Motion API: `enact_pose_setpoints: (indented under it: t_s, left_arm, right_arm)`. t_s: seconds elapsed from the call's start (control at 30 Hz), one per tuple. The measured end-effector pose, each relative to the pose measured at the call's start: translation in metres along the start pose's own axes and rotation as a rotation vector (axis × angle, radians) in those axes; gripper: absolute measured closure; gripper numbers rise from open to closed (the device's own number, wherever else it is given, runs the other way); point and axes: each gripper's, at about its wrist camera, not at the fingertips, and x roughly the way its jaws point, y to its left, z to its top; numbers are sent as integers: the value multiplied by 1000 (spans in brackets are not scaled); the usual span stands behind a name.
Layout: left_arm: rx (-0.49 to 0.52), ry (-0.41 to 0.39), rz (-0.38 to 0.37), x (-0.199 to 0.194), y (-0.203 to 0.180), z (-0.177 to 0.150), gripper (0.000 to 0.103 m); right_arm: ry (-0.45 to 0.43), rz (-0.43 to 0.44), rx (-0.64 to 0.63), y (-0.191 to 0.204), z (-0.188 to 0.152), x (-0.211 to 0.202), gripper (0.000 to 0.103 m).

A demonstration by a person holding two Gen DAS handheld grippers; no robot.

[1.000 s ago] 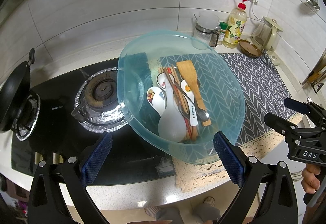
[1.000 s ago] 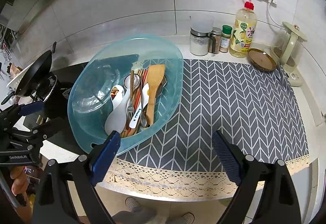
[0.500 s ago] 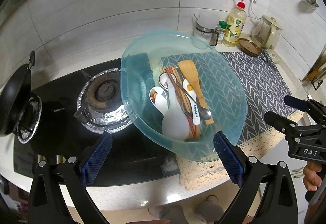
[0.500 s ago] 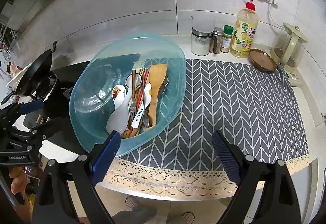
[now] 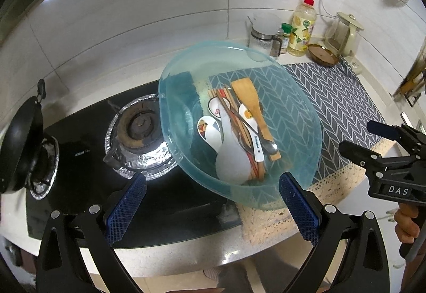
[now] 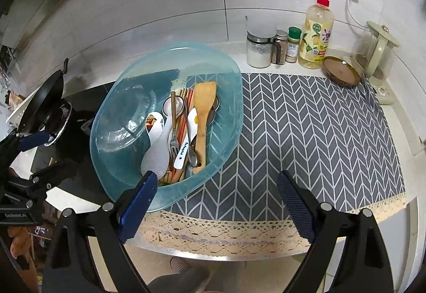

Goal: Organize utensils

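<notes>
Showing only in the right view, a fork (image 6: 173,142) lies among the basin's (image 6: 226,152) utensils.

Left tongs (image 5: 211,206) and right tongs (image 6: 217,206) both gape wide, empty

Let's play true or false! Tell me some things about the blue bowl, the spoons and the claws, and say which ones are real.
1. Both claws, left claw and right claw, are open and hold nothing. True.
2. The wooden spatula lies inside the blue bowl. True.
3. The bowl is upside down. False: it sits open side up with utensils inside.
4. The soap bottle stands by the wall. True.
5. The mat is plain red. False: it is grey with a white zigzag pattern.
6. The black pan sits on the mat. False: it is on the stove.
</notes>
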Motion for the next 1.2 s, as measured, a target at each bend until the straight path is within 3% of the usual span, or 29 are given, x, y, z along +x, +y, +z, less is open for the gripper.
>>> enact_pose_setpoints:
  t_s: [0.37, 1.2]
  left_arm:
    - [-107, 37, 37, 17, -11, -1, 4]
    - [-51, 31, 22, 8, -8, 9, 4]
  right_arm:
    - [23, 22, -53, -23, 10, 14, 15]
    - [24, 33, -60, -9, 13, 11, 15]
